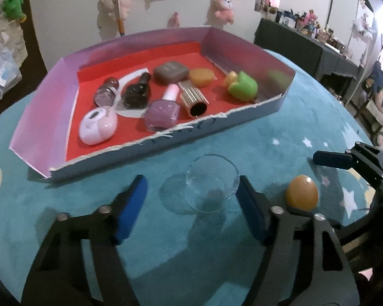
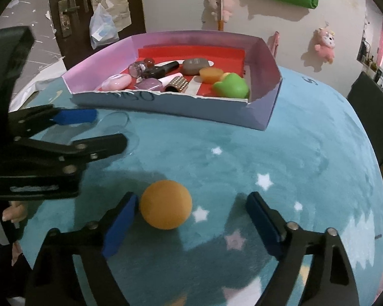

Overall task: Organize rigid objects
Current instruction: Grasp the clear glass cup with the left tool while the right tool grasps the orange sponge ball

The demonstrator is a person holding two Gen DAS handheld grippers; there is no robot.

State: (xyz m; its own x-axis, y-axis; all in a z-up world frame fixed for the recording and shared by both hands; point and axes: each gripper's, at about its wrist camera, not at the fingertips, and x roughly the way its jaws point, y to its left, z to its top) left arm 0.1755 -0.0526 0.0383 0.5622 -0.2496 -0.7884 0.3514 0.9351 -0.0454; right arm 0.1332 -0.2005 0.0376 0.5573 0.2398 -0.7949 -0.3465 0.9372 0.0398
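Observation:
A clear glass dish (image 1: pixel 208 182) lies tilted on the teal cloth, between the fingers of my open left gripper (image 1: pixel 191 191), close to the right pad. An orange ball (image 2: pixel 166 204) lies between the fingers of my open right gripper (image 2: pixel 191 210), touching its left pad; it also shows in the left wrist view (image 1: pixel 302 193). The shallow box (image 1: pixel 166 137) with a red floor holds several small items: a pink-white case (image 1: pixel 98 126), a purple polish bottle (image 1: pixel 163 109), a gold tube (image 1: pixel 193 99) and a green toy (image 1: pixel 242 85).
The box (image 2: pixel 166 107) stands at the far side of the round table with the star-patterned teal cloth (image 2: pixel 293 153). The left gripper (image 2: pixel 71 130) shows at the left in the right wrist view. Plush toys hang on the wall behind. A dark chair (image 2: pixel 375 107) stands at the right.

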